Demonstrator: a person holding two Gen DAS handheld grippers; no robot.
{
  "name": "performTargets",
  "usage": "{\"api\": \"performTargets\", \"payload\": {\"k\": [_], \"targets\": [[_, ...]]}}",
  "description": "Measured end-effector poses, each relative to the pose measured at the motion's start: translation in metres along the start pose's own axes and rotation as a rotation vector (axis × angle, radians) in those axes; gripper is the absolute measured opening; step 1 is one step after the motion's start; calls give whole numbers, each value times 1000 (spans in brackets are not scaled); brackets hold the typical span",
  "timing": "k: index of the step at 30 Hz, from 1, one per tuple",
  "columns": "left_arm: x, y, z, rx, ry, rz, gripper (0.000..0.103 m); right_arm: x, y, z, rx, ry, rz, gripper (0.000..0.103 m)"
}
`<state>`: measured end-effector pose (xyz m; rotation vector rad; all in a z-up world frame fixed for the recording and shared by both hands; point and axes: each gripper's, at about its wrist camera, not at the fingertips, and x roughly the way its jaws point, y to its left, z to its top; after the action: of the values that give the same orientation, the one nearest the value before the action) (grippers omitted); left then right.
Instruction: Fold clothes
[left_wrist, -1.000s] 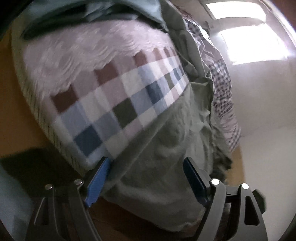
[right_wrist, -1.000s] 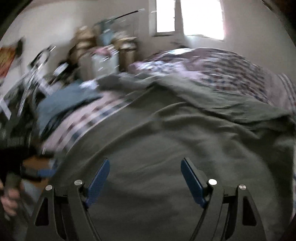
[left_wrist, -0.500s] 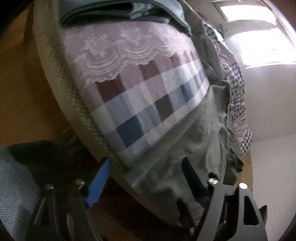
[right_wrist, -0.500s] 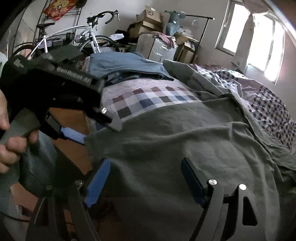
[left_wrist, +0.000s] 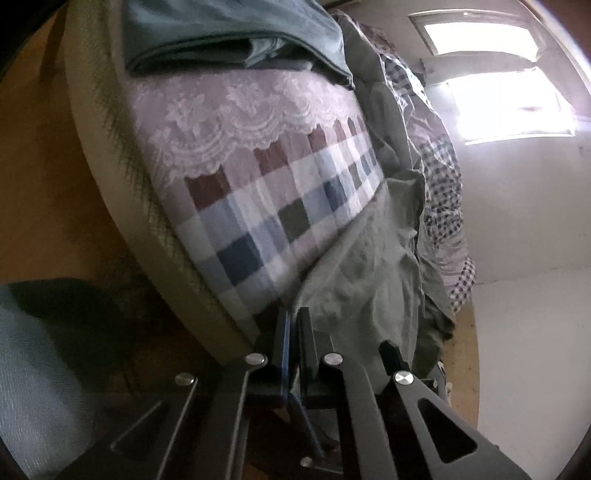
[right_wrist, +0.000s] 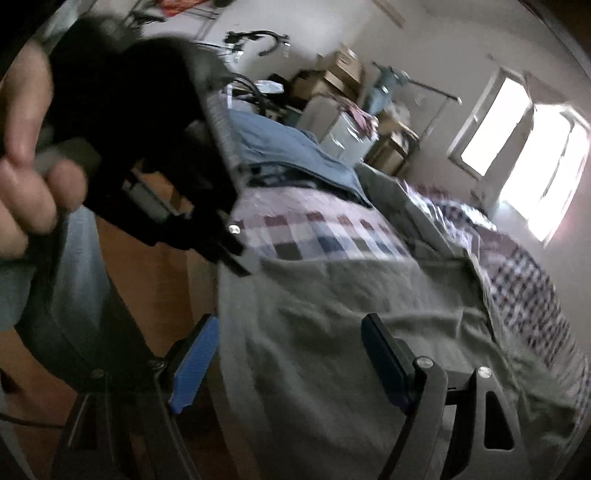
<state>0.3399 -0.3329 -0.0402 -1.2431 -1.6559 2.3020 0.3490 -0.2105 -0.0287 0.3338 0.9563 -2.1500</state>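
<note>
1. Grey-green cloth is the main thing in the left wrist view: a big shirt (left_wrist: 373, 266) spread over the bed, with its near corner hanging off the edge of the mattress (left_wrist: 122, 206).
2. Left gripper (left_wrist: 293, 321) is clamped tight on that corner, both jaws pressed together with just the fabric edge pinched between them.
3. Same view: the shirt lies on a checked bedsheet (left_wrist: 258, 218) with a lace strip above it, and a folded blue garment (left_wrist: 229, 33) sits further up the bed. Checkered blanket (left_wrist: 443, 192) is bunched up on the far side, toward the bright window (left_wrist: 509, 99).
4. Right wrist view, pretty blurry: the right gripper (right_wrist: 291, 354) has its jaws spread wide, hovering at the shirt's (right_wrist: 369, 325) near edge. Nothing pinched; whether a pad brushes the cloth I can't tell.
5. Up left in that view, a hand (right_wrist: 29, 155) holds the other gripper (right_wrist: 236, 258), whose tip meets the shirt's corner at the bed edge.
6. Background there: a bicycle (right_wrist: 255, 40), cardboard boxes (right_wrist: 343, 70) and the blue garment (right_wrist: 291, 151) on the bed.
</note>
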Motion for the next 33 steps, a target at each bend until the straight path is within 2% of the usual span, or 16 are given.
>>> {"api": "performTargets", "payload": {"k": [5, 9, 11, 15, 16, 17, 19, 22, 24, 26, 27, 33], "targets": [[-4, -8, 0, 6, 30, -77, 2, 0, 34, 2, -155, -37, -58, 81], [-12, -11, 1, 1, 32, -129, 2, 1, 39, 8, -187, -56, -147, 80], [-15, -15, 2, 13, 39, -151, 2, 3, 39, 11, -194, -56, -176, 67], [-18, -19, 1, 30, 60, -184, 2, 9, 38, 15, -211, -57, -223, 56], [-19, -20, 1, 31, 59, -192, 2, 10, 38, 16, -215, -57, -234, 52], [-20, -21, 1, 30, 54, -197, 2, 11, 38, 17, -219, -60, -246, 43], [-23, -20, 2, 25, 43, -206, 2, 10, 38, 18, -227, -61, -260, 38], [-24, -18, 3, 10, 24, -202, 3, 8, 37, 20, -223, -66, -248, 5], [-27, -16, 3, -1, 1, -189, 11, 7, 35, 22, -218, -54, -208, 2], [-29, -13, 2, -15, -21, -174, 56, 4, 33, 23, -209, -49, -169, 1], [-30, -12, 2, -22, -32, -166, 61, 3, 31, 24, -204, -49, -159, 1], [-22, -18, -1, 5, -5, -177, 61, -4, 18, 32, -169, -71, -118, 1]]}}
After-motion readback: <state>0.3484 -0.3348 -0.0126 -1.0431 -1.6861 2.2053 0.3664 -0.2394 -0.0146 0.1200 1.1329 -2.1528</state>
